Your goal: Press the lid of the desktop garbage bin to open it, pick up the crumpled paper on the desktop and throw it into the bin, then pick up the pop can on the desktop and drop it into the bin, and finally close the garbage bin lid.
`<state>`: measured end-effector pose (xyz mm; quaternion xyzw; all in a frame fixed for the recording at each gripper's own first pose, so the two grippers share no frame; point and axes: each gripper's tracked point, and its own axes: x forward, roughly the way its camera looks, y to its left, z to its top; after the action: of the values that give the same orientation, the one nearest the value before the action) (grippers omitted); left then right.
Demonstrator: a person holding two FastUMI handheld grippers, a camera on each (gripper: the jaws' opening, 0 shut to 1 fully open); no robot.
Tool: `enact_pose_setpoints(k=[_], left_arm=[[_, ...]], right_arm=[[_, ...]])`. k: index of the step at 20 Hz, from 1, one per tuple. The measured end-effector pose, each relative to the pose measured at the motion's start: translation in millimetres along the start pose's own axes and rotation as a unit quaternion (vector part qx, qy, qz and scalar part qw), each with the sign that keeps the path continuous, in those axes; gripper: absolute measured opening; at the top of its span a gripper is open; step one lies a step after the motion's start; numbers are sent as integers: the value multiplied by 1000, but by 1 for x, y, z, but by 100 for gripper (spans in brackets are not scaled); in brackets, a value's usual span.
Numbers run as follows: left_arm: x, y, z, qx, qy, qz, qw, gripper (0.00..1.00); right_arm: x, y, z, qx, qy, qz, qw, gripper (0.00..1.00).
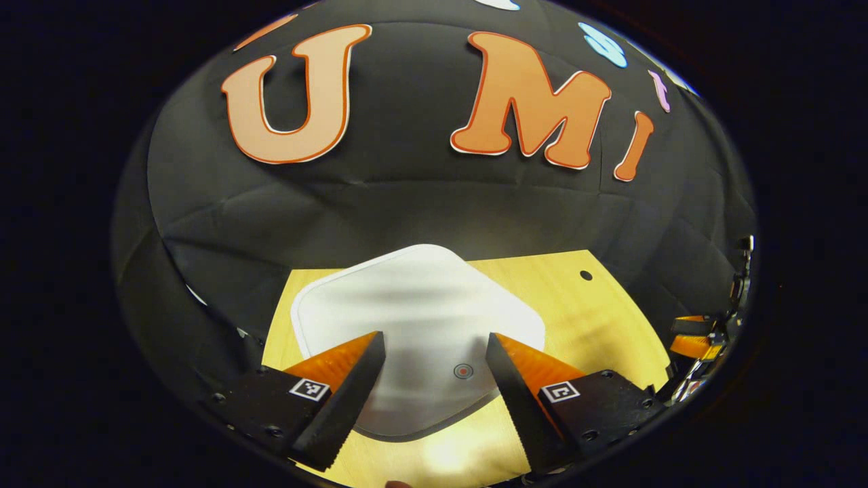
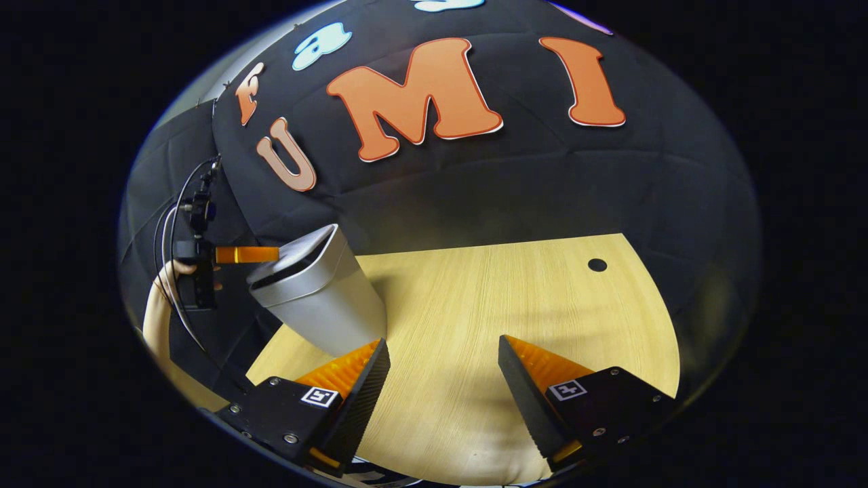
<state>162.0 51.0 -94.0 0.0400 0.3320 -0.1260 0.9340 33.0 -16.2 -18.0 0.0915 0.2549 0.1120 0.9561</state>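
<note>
Hovering spread above the shut bin lid [image 1: 413,318], left gripper [image 1: 434,373]; right gripper [image 2: 444,379] spread over the table [image 2: 475,305].

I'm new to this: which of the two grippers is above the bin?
The left gripper, open over the bin lid; the right gripper is open above the tabletop, with the bin off to its side.
</note>
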Motion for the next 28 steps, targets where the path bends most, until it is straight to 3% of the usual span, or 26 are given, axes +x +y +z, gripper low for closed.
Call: enact_pose_setpoints(k=[6, 8, 18, 24, 28], left_arm=[[0, 4, 0, -2, -102, 37, 994, 98], [2, 2, -2, 19, -105, 46, 993, 98], [-3, 5, -3, 13, -102, 36, 994, 97], [-10, 8, 2, 13, -108, 60, 992, 97], [-26, -3, 22, 14, -140, 55, 988, 96]], right_arm=[[4, 2, -9, 10, 13, 11, 1000, 97], [5, 2, -11, 9, 17, 10, 1000, 97], [5, 5, -5, 9, 13, 14, 1000, 96], [1, 8, 20, 4, -15, 7, 1000, 96], [1, 13, 38, -5, -37, 1, 999, 97]])
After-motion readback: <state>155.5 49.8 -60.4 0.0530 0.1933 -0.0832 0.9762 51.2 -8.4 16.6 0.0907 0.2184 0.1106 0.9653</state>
